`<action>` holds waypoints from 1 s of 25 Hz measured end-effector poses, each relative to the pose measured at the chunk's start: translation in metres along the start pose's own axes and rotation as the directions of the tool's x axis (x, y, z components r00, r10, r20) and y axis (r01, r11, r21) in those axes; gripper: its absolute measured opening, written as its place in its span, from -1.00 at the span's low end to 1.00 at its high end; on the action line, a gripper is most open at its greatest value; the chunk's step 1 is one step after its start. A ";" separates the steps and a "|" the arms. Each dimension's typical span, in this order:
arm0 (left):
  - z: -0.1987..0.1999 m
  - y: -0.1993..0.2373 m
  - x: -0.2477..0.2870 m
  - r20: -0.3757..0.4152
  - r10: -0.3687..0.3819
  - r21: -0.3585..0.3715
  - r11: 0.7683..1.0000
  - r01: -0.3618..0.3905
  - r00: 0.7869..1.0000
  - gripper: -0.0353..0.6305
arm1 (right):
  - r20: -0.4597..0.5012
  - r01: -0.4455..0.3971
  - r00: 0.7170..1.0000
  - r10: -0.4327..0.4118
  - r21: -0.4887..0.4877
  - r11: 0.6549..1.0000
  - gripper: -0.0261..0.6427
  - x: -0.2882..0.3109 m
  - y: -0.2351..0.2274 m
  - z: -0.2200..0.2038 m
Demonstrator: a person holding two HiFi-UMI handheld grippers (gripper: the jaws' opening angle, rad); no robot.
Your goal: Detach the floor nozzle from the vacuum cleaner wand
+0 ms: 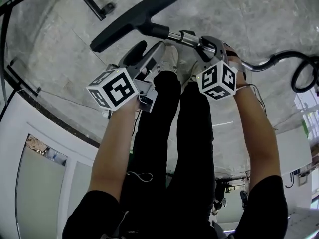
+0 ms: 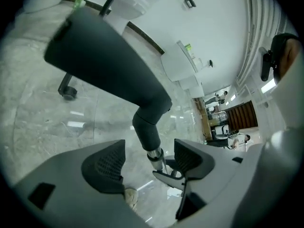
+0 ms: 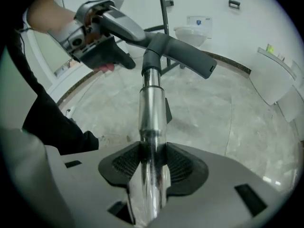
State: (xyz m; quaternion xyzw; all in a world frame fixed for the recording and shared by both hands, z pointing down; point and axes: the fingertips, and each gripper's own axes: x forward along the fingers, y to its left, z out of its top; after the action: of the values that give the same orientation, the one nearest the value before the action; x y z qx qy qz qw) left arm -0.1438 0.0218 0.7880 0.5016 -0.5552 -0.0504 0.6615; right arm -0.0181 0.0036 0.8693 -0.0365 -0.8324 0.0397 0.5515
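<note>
**Left gripper** (image 1: 145,53) — fingers spread wide, with nothing pressed between them. In the left gripper view the dark neck of the floor nozzle (image 1: 130,15) runs down through the gap between the two pads (image 2: 107,167). The neck looks clear of both pads. The nozzle's long head lies out beyond the fingertips, above the pale stone floor (image 1: 55,54). Below the neck, a chrome collar and a short stretch of wand (image 3: 152,106) show between the fingers. The wand then passes behind a pale grey curved part (image 2: 171,178) just inside the right-hand finger, and that part cannot be identified. A pale shoe (image 2: 129,197) peeps over the edge of the left-hand finger, mostly hidden.

**Right gripper** (image 3: 152,152) — fingers closed on the wand, one ribbed pad on each side of the chrome tube. The tube rises straight out past the fingertips to the nozzle's neck, where the two are joined. Behind the pads, toward the hand, the tube dissolves into blurred reflection. In the head view the marker cube covers these fingers, so the grip itself cannot be seen from above.

**Seen from the right gripper view**, the left gripper's pale finger lies along the top of the neck and its dark finger sits lower at the side. Whether either touches the neck cannot be judged from that angle.

**Hose** (image 1: 299,66) — it loops well behind the right gripper's fingers and is cut off by the frame's right edge.
</note>
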 end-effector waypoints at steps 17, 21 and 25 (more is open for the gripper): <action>0.028 -0.054 -0.029 0.240 -0.106 0.150 0.986 0.071 0.965 -0.48 | 0.067 -0.169 0.982 0.174 -0.080 0.982 -0.36 -0.048 0.062 0.038; 0.035 -0.061 -0.033 0.245 -0.073 0.152 0.988 0.036 0.967 -0.48 | 0.133 -0.213 0.967 0.217 -0.042 0.976 -0.36 -0.020 0.064 0.059; 0.043 -0.071 -0.047 0.267 -0.082 0.187 0.982 0.032 0.960 -0.48 | 0.160 -0.181 0.968 0.195 -0.095 0.979 -0.74 -0.026 0.068 0.075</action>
State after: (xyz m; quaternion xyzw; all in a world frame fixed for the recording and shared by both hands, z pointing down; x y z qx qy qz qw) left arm -0.1607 -0.0104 0.6996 0.5638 -0.6286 -0.0878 0.5285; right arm -0.0753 0.0660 0.8090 -0.1338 -0.8697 0.0614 0.4711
